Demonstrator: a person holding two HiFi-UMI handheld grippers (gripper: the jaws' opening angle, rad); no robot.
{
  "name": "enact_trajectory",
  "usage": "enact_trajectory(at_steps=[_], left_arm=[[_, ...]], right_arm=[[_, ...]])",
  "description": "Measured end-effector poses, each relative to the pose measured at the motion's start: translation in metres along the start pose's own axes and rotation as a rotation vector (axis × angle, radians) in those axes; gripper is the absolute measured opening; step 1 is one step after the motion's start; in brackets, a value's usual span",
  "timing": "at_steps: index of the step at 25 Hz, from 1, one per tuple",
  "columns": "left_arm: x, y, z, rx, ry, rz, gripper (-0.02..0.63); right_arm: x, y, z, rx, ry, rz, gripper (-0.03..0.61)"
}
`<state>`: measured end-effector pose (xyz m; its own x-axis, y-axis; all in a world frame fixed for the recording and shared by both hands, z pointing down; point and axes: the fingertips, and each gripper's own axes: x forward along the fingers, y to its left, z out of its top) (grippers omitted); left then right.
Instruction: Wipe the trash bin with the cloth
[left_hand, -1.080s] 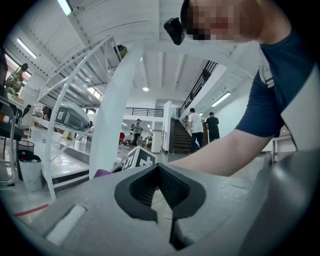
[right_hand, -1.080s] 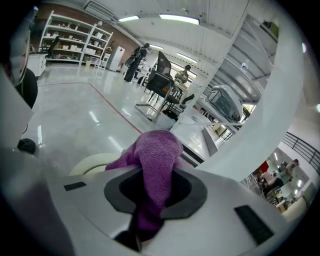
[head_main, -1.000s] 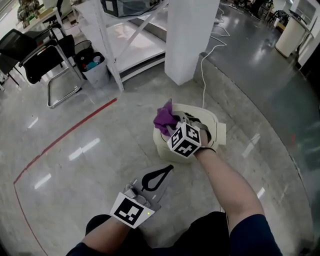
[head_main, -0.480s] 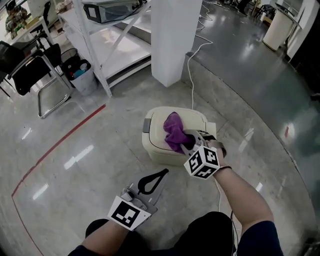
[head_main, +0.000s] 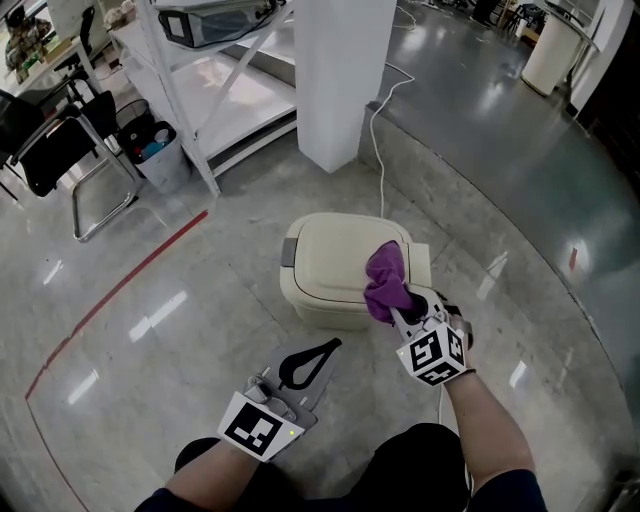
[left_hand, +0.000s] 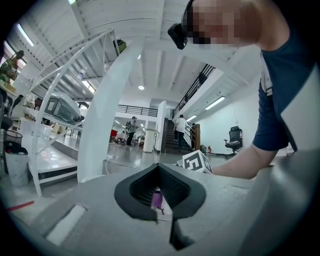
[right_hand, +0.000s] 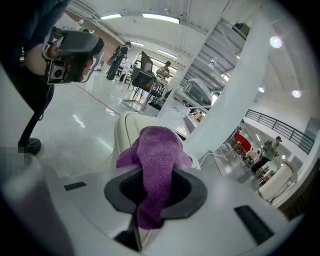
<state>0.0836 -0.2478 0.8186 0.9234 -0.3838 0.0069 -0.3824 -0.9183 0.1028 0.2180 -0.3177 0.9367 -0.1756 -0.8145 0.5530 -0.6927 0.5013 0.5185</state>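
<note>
Head view: a cream plastic trash bin (head_main: 330, 262), a rounded rectangle with its lid down, stands on the polished grey floor (head_main: 200, 330) in front of a white pillar (head_main: 340, 70). The right claw (head_main: 398, 308) pinches a purple cloth (head_main: 385, 280), bunched against the right edge of the lid. The left claw (head_main: 310, 362) hovers over the floor just in front of the bin, its jaws pressed together on nothing, their black pads enclosing a leaf-shaped hollow. Only this view shows the whole bin, a red line (head_main: 120, 285) across the floor and a white cable (head_main: 378, 130) beside the pillar.

Right gripper view: the right claw (right_hand: 150, 200) is clamped on the cloth (right_hand: 157, 150). The looped, towel-like pile shows here alone, a fold rising above the pads and a tail hanging below them. The smooth curved shell of the bin (right_hand: 125, 132) lies just behind.

Left gripper view: the left claw (left_hand: 160, 197) is empty. A sliver of the cloth (left_hand: 157, 199) shows through its hollow, and the marker cube (left_hand: 197, 161) of the right claw stands beyond.
</note>
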Motion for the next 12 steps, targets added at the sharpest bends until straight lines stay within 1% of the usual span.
enact_trajectory(at_steps=[3,6,9,12], left_arm=[[0.000,-0.001,0.000,-0.003,0.003,-0.001,0.003],[0.002,-0.003,0.003,-0.007,0.006,-0.003,0.003],[0.004,-0.009,0.009,-0.013,0.015,-0.012,0.003],[0.006,-0.016,0.023,-0.023,0.031,-0.023,0.003]], right_arm=[[-0.008,0.015,0.000,0.012,-0.007,0.002,0.080],[-0.014,0.033,-0.004,0.041,-0.003,0.025,0.080],[-0.018,0.054,-0.010,0.093,0.016,0.083,0.080],[-0.031,0.070,-0.004,0.120,0.021,0.134,0.080]])
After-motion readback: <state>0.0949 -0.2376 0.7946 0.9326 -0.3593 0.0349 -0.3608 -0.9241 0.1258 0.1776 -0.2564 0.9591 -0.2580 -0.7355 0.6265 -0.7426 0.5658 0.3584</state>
